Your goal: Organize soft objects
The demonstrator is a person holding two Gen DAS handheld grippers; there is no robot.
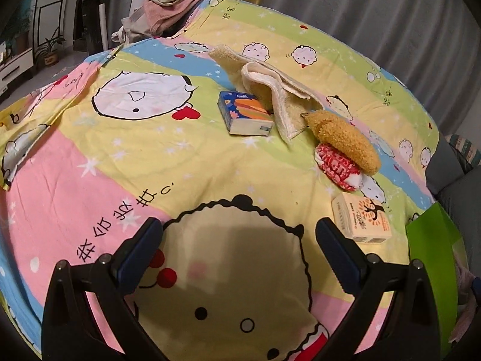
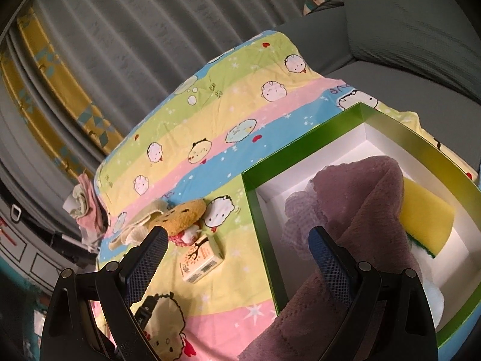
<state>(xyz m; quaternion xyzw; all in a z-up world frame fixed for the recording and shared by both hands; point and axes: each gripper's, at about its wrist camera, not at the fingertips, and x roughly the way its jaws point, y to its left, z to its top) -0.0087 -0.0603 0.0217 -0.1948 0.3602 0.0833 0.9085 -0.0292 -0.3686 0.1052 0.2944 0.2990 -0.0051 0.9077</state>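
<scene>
The left gripper (image 1: pixel 239 230) is hovering with its jaws spread wide and nothing between them, over a cartoon face printed on the striped cartoon bedsheet (image 1: pixel 90 180). Just beyond its right finger, a cream tissue pack with a tree print (image 1: pixel 362 221) is lying flat on the sheet. Farther out, a tan plush toy (image 1: pixel 345 141) is resting on top of a red-and-white patterned pouch (image 1: pixel 338 167). Past these, a blue-and-orange tissue pack (image 1: pixel 245 115) is sitting beside a crumpled cream towel (image 1: pixel 270 90), the two touching. At the far left, a pile of pink and pale clothes (image 1: pixel 174 3) is lying off the sheet, with grey curtains (image 1: pixel 360 15) hanging behind.

The right gripper (image 2: pixel 239 242) is also standing wide open, gripping nothing. A mauve fleece cloth (image 2: pixel 360 204) is draping over the near wall of the green box (image 2: pixel 264 234), partly inside and partly spilling out toward the camera, passing beside the right finger; whether it is touching that finger cannot be told. Inside the white-lined box, a lilac mesh bath pouf (image 2: pixel 300 219) is lying against the cloth, and a yellow sponge with a green scrub layer (image 2: pixel 427 219) is sitting on the far side of it. Left of the box, the cream tissue pack, plush toy and towel are lying on the sheet. A grey sofa (image 2: pixel 405 30) is standing beyond.
</scene>
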